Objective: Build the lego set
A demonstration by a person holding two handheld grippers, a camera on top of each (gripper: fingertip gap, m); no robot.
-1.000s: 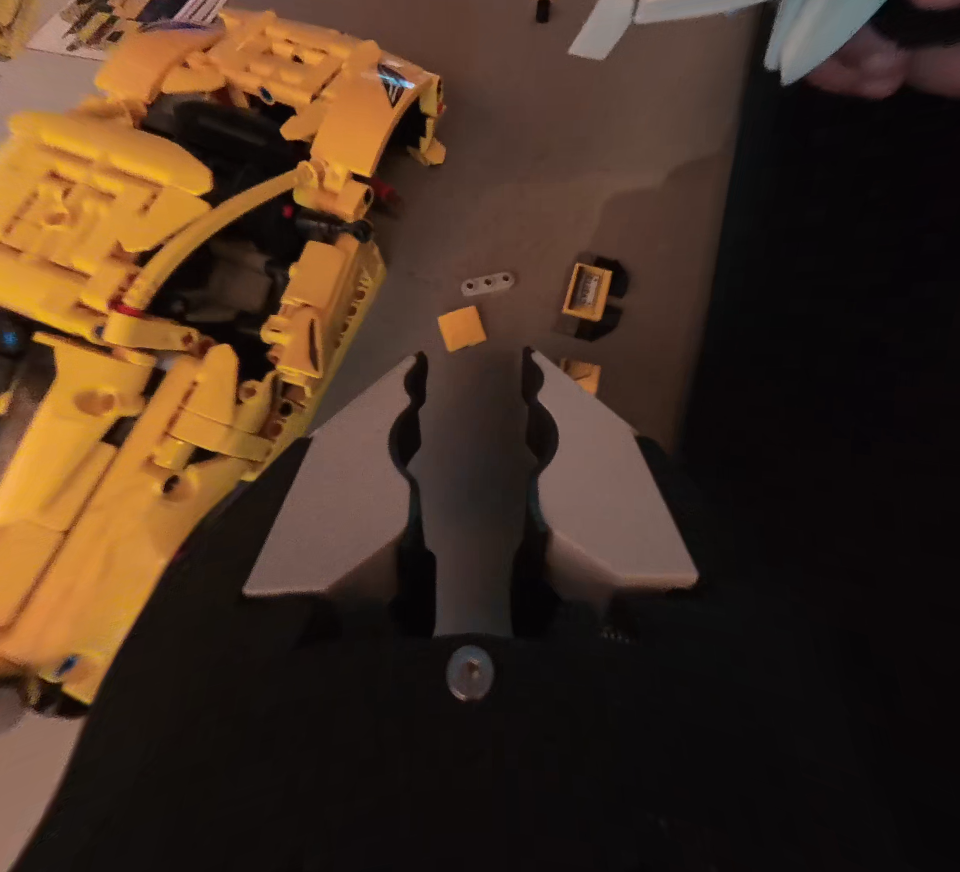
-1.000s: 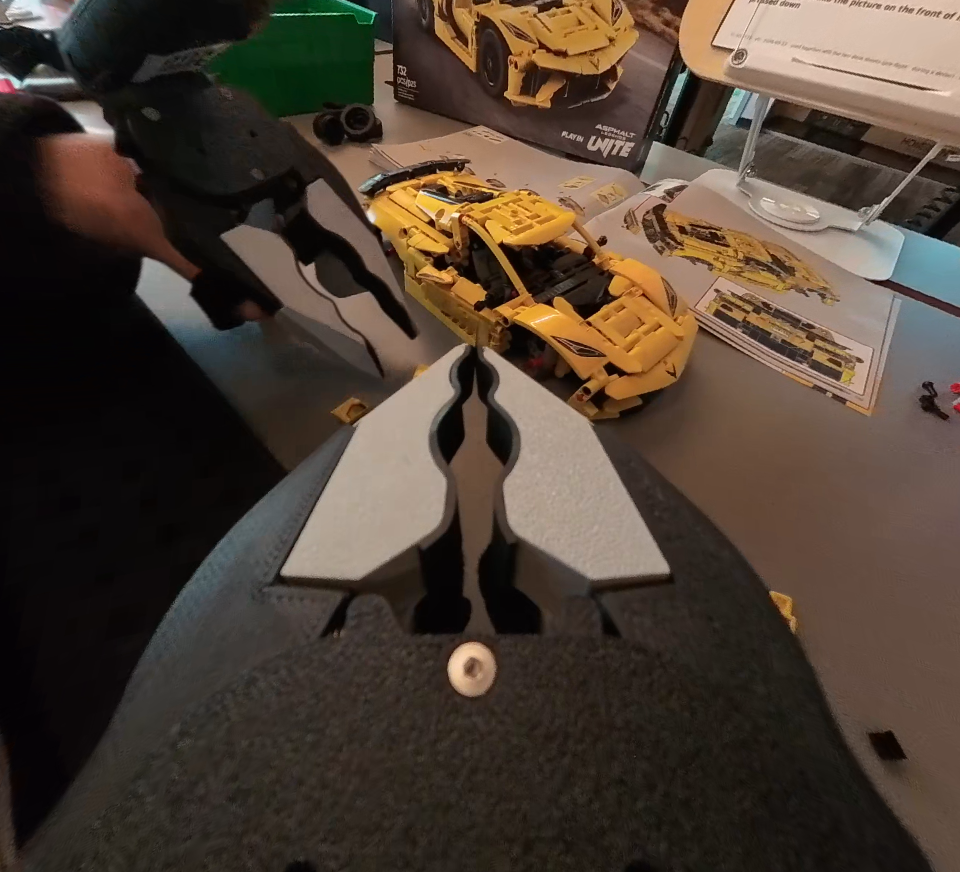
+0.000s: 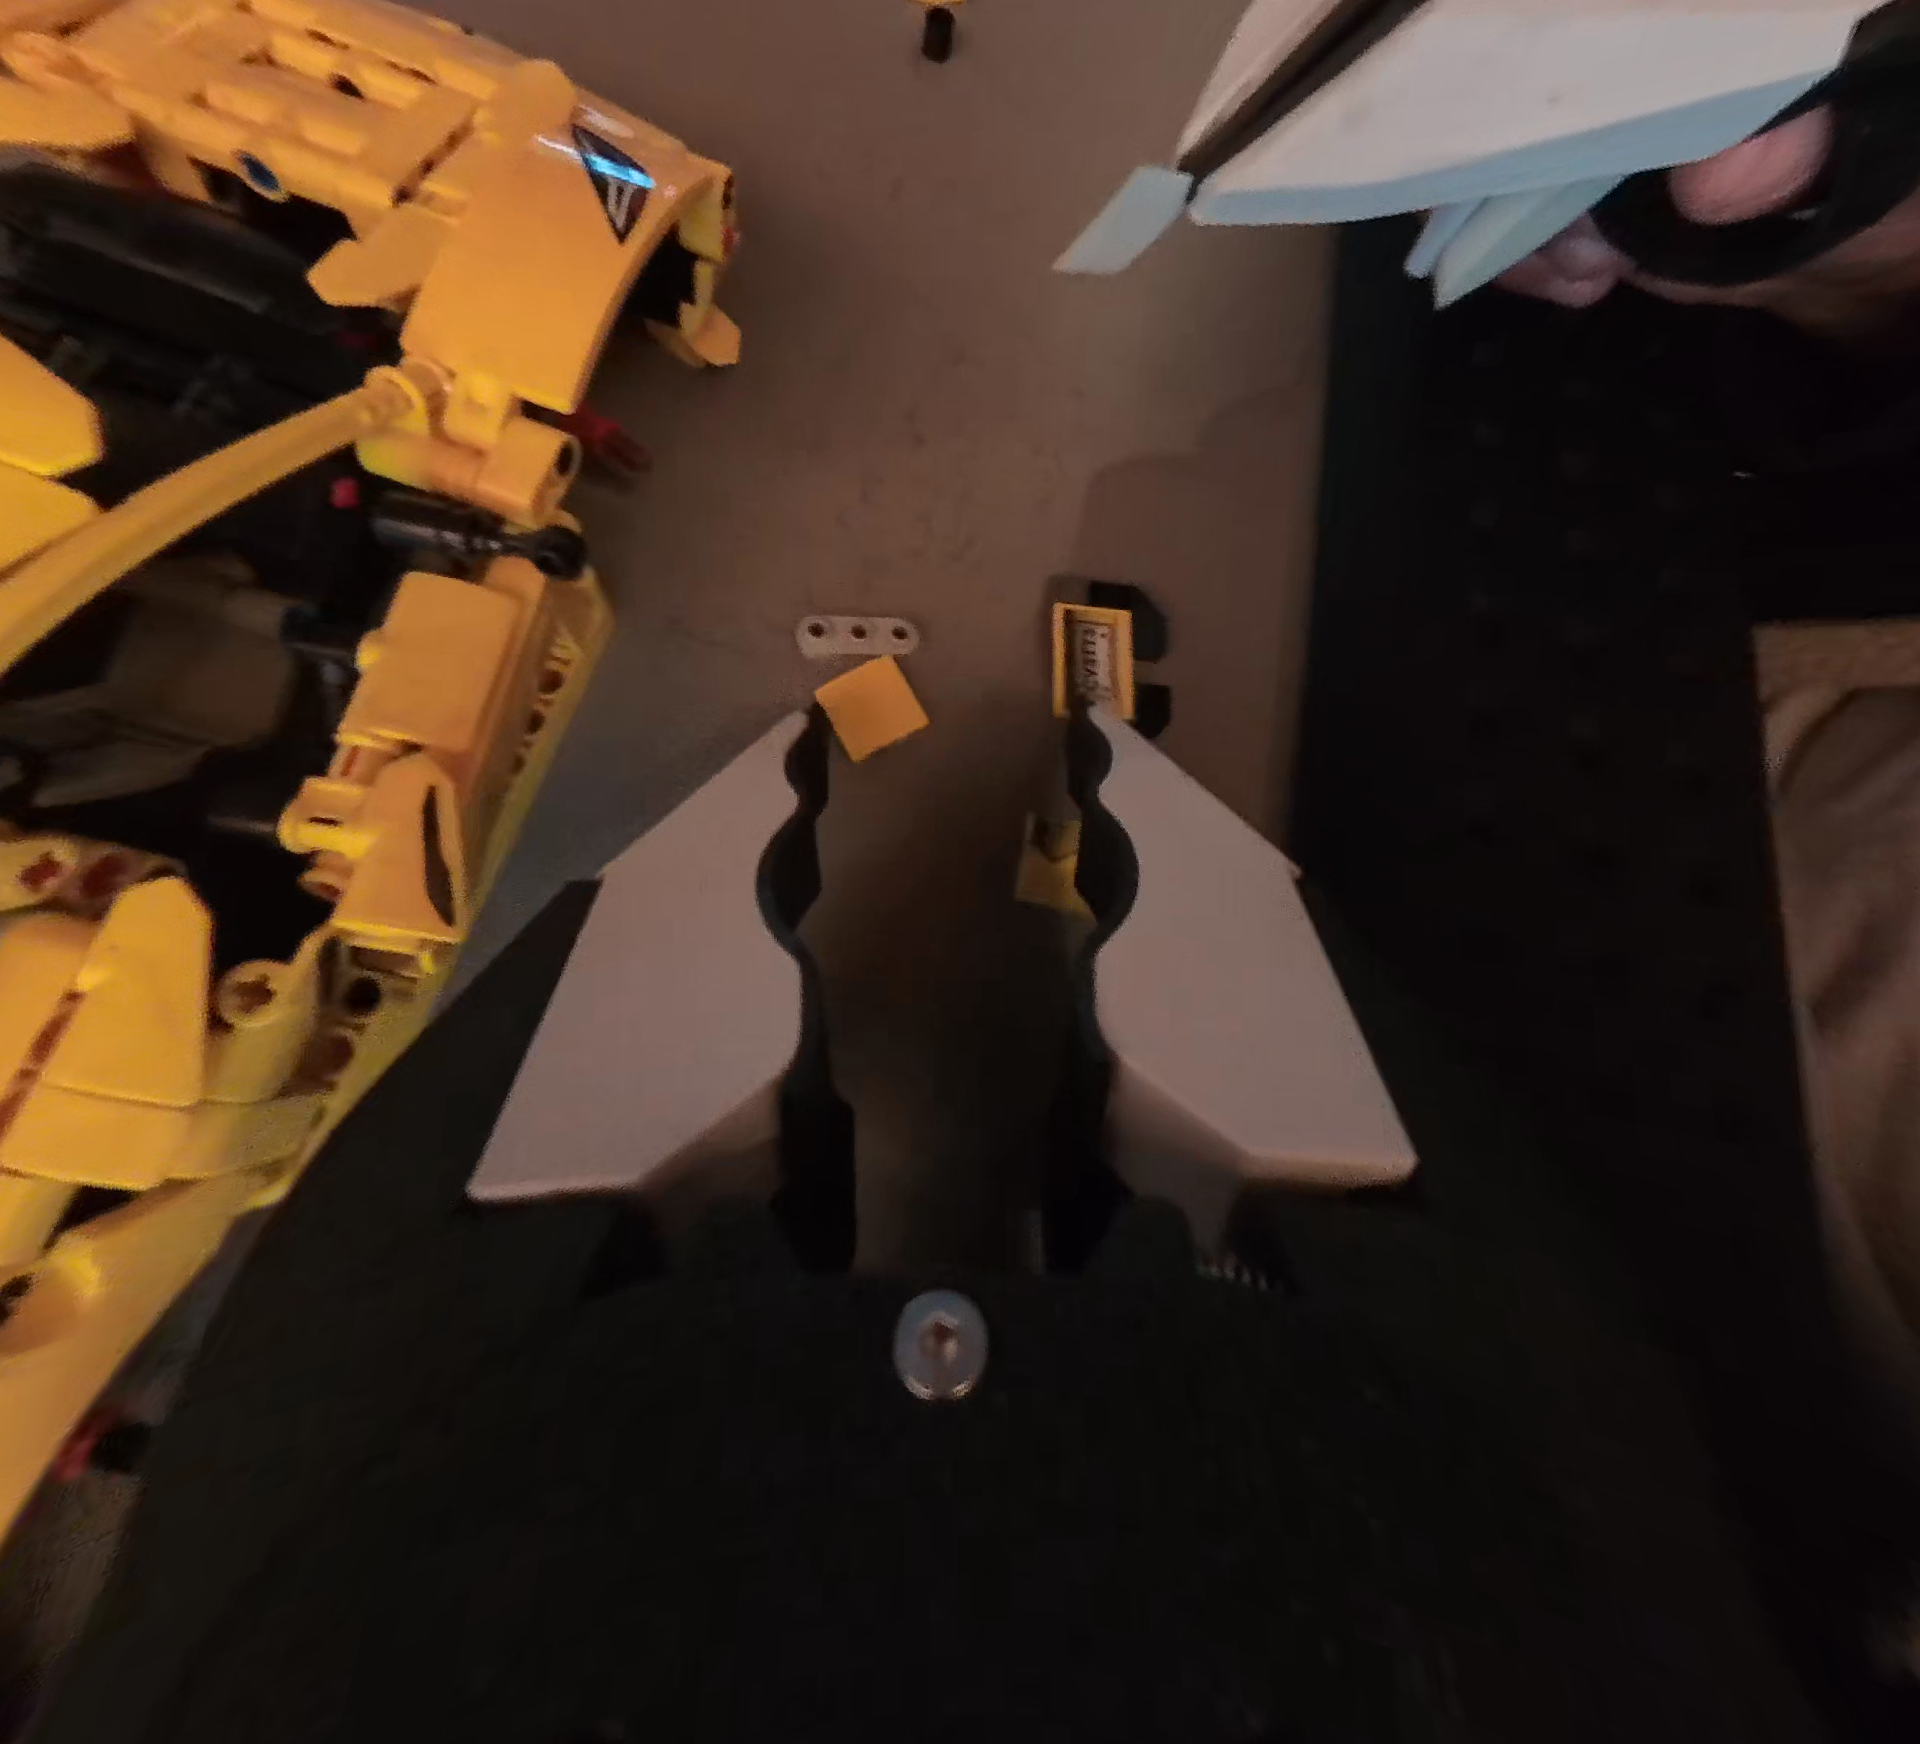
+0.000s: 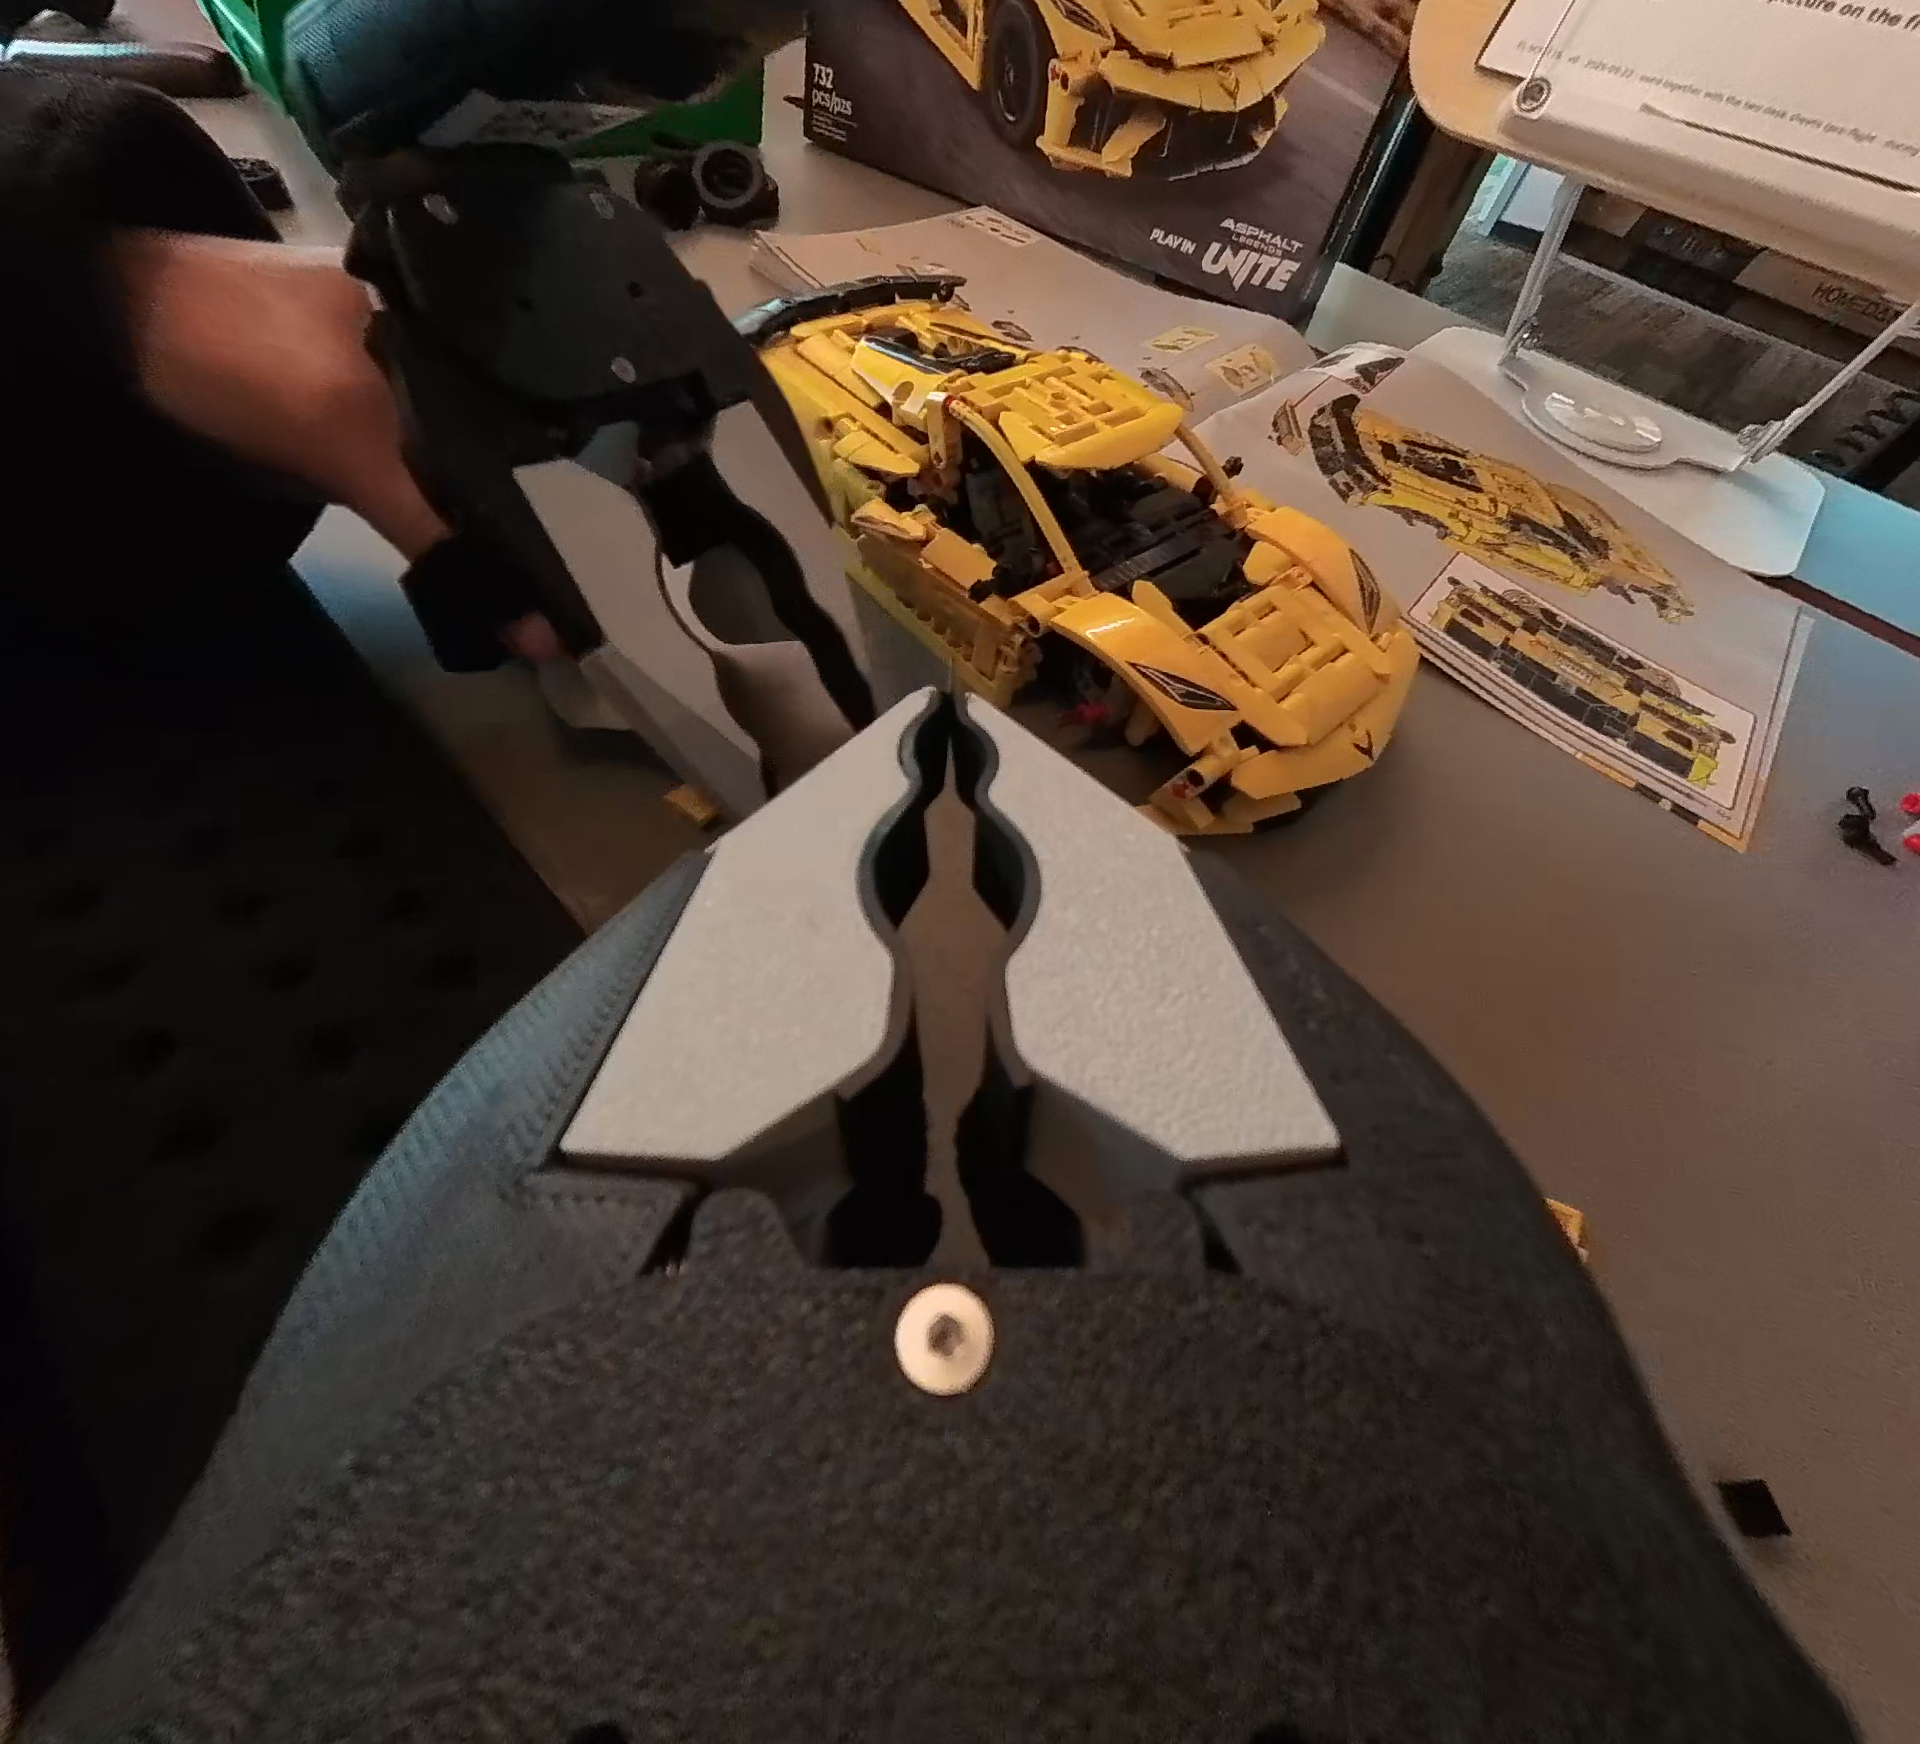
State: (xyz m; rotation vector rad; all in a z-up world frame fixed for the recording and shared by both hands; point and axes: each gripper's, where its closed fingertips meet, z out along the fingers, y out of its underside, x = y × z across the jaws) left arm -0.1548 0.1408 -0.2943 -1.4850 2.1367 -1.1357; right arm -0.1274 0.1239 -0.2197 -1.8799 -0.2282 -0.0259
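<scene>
Just beyond my left gripper, near the centre of the left wrist view, lies a small flat yellow tile on the grey table. Its near corner sits almost at the tip of my left-hand finger, so it lies forward and slightly left of the gap, turned diamond-wise to the jaw line. My left jaws stand wide apart and hold nothing. A pale three-hole plate lies just past the tile, touching or nearly so. A yellow and black sub-assembly lies at the tip of my other finger, long axis running away from me. Another yellow piece shows partly behind that finger.

The yellow car model fills the left of the left wrist view and the middle of the right wrist view, nose toward lower right there, its side still open. My right gripper is closed at the tips, with nothing visible between them, and hangs clear above the table. The left gripper is the nearer to the loose parts. I judge the next pick is the tile, needing a small shift left to centre it.
</scene>
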